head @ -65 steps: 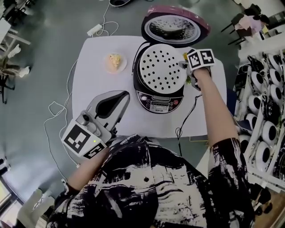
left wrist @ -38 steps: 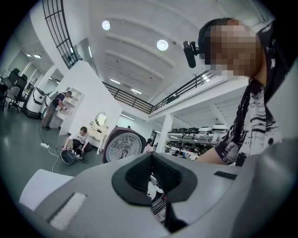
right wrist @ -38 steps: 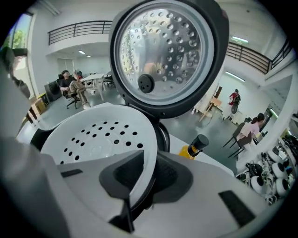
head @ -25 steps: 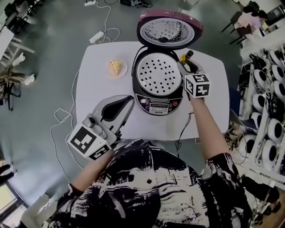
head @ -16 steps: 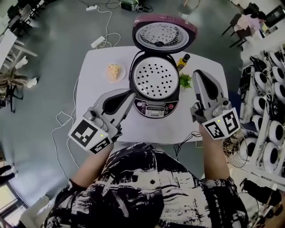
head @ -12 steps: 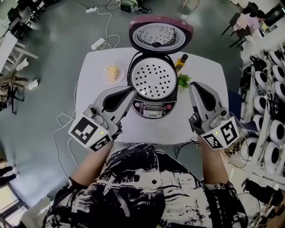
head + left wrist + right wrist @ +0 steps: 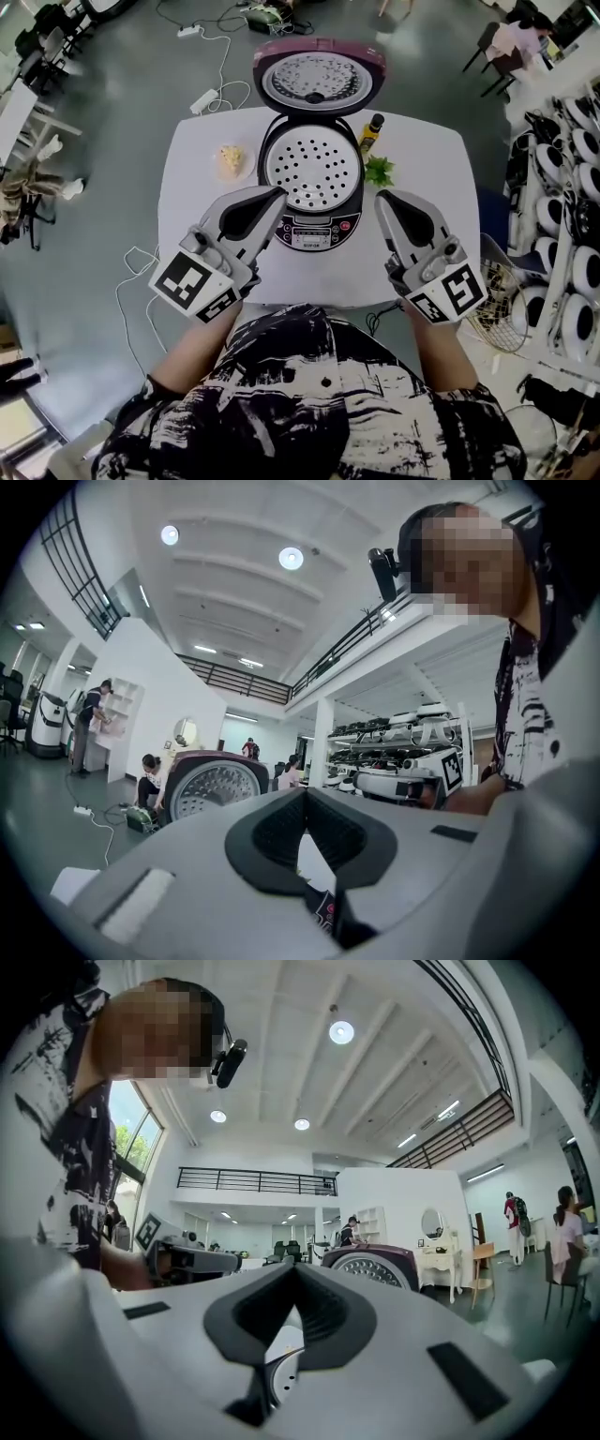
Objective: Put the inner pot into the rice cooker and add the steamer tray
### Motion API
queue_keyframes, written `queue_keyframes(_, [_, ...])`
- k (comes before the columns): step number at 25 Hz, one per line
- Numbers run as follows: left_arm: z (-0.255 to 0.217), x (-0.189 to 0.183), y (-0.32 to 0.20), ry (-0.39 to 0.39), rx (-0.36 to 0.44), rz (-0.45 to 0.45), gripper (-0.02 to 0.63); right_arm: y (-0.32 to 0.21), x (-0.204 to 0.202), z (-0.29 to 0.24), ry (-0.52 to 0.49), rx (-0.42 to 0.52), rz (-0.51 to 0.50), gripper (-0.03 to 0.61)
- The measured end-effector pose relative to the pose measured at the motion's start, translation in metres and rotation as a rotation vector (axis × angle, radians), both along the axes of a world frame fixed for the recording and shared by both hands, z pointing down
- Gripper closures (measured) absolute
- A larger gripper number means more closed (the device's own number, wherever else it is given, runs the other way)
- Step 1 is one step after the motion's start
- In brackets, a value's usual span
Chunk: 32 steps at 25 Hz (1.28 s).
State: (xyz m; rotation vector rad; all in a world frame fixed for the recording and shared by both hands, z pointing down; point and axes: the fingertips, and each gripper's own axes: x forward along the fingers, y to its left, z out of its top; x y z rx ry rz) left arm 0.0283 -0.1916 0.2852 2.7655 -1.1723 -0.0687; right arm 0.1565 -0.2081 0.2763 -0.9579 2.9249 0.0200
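Both empty, closed: left claw, right claw; steamer tray flat in rice cooker.

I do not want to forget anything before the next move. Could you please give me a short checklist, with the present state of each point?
1. Steamer tray sits in the rice cooker: ok.
2. Inner pot is under the tray: cannot tell, the tray hides it.
3. Lid stands open: ok.
4. Left gripper is empty, jaws together: ok.
5. Right gripper is empty, jaws together: ok.
6. Bottle is upright beside the cooker: ok.
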Motion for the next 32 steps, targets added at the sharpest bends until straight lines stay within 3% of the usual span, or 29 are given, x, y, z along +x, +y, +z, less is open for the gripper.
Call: queue_keyframes(32, [0.007,0.003,0.002,0.026,-0.021,-0.005,0.609,-0.013,-0.015,0.004,0.023,-0.004,-0.020,0.583])
